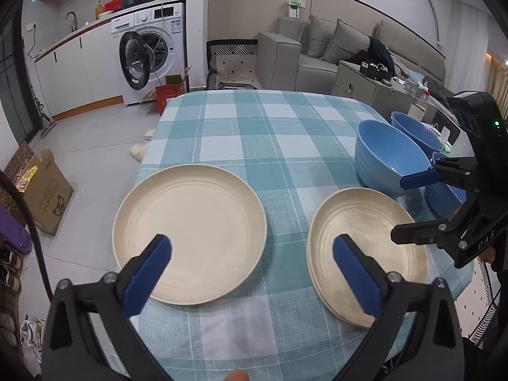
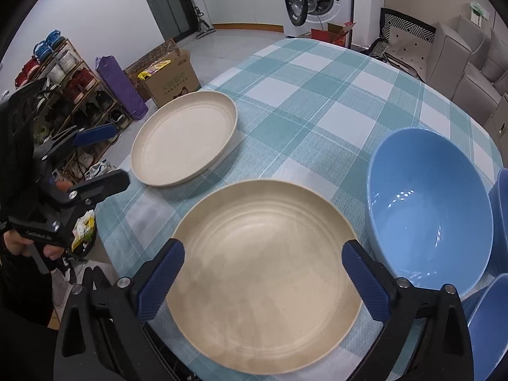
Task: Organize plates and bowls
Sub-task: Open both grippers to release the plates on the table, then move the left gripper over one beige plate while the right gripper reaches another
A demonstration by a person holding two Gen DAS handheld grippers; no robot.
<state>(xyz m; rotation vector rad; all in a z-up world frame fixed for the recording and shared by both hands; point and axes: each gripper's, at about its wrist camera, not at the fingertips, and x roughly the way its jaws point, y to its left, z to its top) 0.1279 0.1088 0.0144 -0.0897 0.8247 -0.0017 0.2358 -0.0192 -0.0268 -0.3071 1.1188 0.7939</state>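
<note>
A single cream plate (image 1: 190, 231) lies on the checked tablecloth at the left; it also shows in the right wrist view (image 2: 184, 136). A stack of cream plates (image 1: 368, 250) lies to its right, large in the right wrist view (image 2: 266, 273). Three blue bowls stand at the right: the nearest (image 1: 387, 162) (image 2: 428, 209), one behind it (image 1: 412, 130), one partly hidden (image 1: 444, 193). My left gripper (image 1: 252, 273) is open and empty, over the gap between the plates. My right gripper (image 2: 263, 270) is open and empty above the stack; it shows in the left wrist view (image 1: 409, 206).
The table (image 1: 254, 127) has a teal and white checked cloth. A cardboard box (image 2: 171, 76) and a shoe rack (image 2: 70, 89) stand on the floor at the left. A washing machine (image 1: 149, 50) and a grey sofa (image 1: 333, 50) stand beyond the table.
</note>
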